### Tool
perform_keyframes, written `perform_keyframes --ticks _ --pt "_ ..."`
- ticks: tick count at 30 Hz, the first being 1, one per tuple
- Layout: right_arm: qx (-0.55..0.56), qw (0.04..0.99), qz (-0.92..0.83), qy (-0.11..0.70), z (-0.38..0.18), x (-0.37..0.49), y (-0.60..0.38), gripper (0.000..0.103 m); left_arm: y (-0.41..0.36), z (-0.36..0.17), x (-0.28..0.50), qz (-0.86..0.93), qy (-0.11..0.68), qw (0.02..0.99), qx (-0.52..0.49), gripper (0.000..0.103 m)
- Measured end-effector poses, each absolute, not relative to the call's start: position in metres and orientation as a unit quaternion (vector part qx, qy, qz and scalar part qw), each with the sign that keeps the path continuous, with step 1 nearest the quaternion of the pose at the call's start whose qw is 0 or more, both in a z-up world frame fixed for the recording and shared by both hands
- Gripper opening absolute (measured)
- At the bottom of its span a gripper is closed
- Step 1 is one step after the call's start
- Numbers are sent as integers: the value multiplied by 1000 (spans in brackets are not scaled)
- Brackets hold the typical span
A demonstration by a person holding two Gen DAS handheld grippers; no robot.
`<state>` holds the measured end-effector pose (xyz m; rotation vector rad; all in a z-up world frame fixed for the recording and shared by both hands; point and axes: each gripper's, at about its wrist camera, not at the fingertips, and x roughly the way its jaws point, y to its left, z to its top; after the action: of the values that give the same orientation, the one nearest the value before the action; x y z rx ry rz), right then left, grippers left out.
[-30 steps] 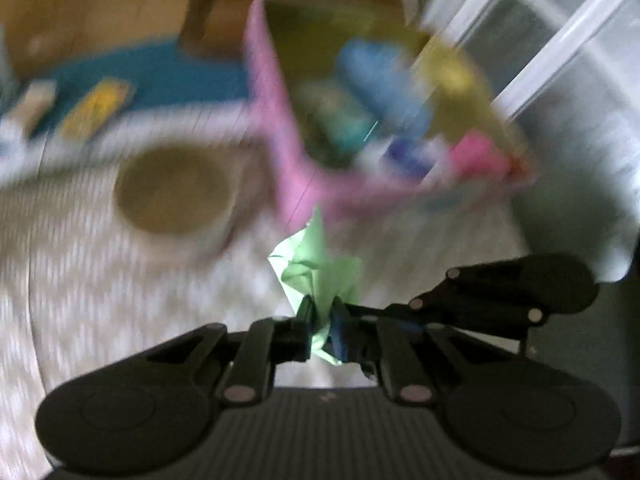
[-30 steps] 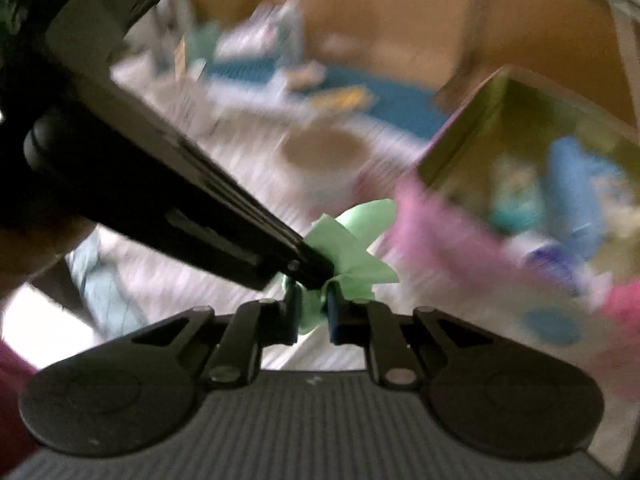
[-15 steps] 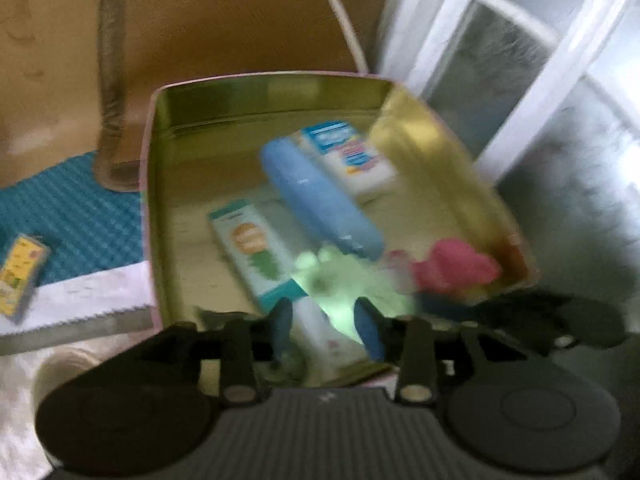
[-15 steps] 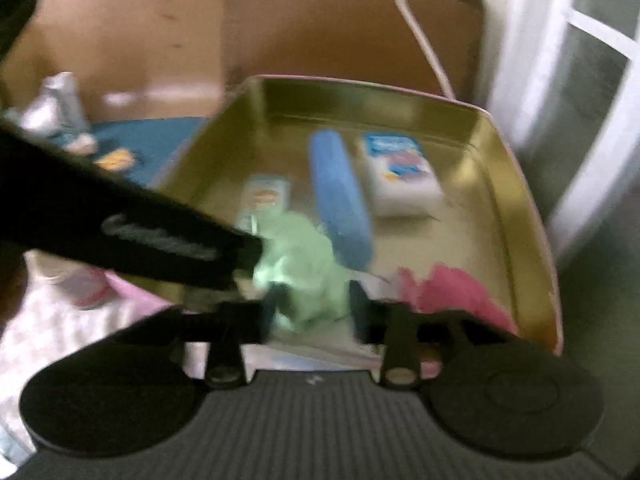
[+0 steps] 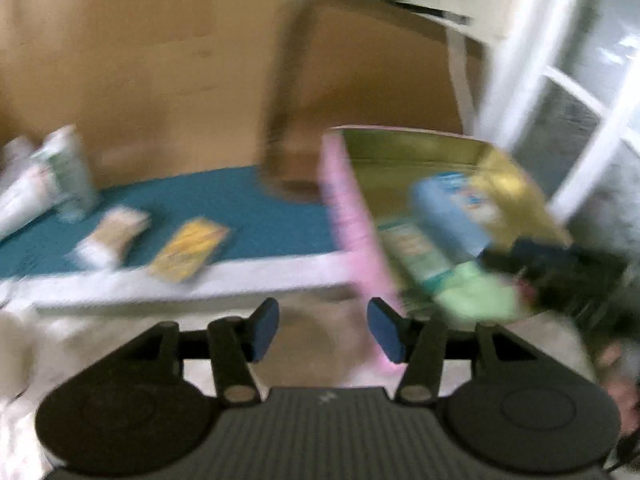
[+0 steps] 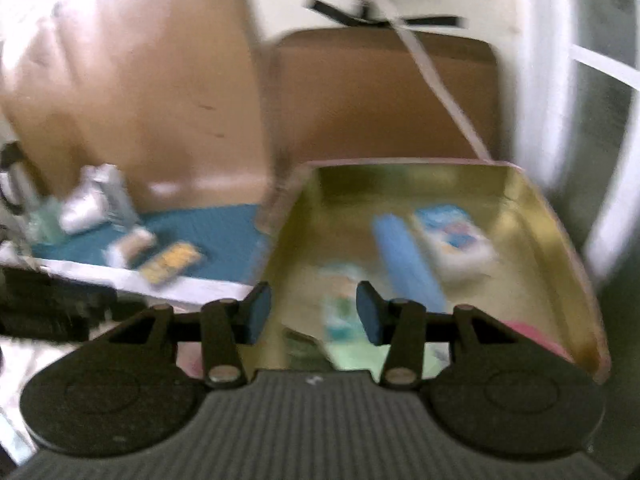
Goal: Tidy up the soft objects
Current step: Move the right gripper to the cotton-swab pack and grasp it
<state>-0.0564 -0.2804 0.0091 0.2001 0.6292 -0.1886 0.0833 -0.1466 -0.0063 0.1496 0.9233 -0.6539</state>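
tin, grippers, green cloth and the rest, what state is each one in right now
left gripper: open, holding nothing
right gripper: open, holding nothing, above the tin
tin: lid off, partly filled
green cloth: crumpled, lying in the tin
blue tube: lying flat in the tin
yellow packet: lying flat on the teal mat, outside the tin
teal mat: spread flat

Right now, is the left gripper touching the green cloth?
Apart. In the left wrist view the left gripper is open and holds nothing, while the green cloth lies to its right in the tin.
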Motion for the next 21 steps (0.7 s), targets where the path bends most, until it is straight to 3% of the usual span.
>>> perform_keyframes --ticks 6,9,11,18,21 --pt "120 920 49 371 6 29 -207 50 -58 -43 84 -234 489 837 68 50" --pt "114 904 95 401 -6 91 -166 58 -18 -61 81 -217 519 825 53 50" --pt "98 900 90 415 -17 136 -141 70 4 -68 77 -216 530 819 47 50" --pt "79 876 12 476 -70 260 -102 72 68 -79 73 -211 554 805 31 50" --pt "77 866 -7 494 -89 288 -96 79 90 -83 75 -200 562 802 26 51"
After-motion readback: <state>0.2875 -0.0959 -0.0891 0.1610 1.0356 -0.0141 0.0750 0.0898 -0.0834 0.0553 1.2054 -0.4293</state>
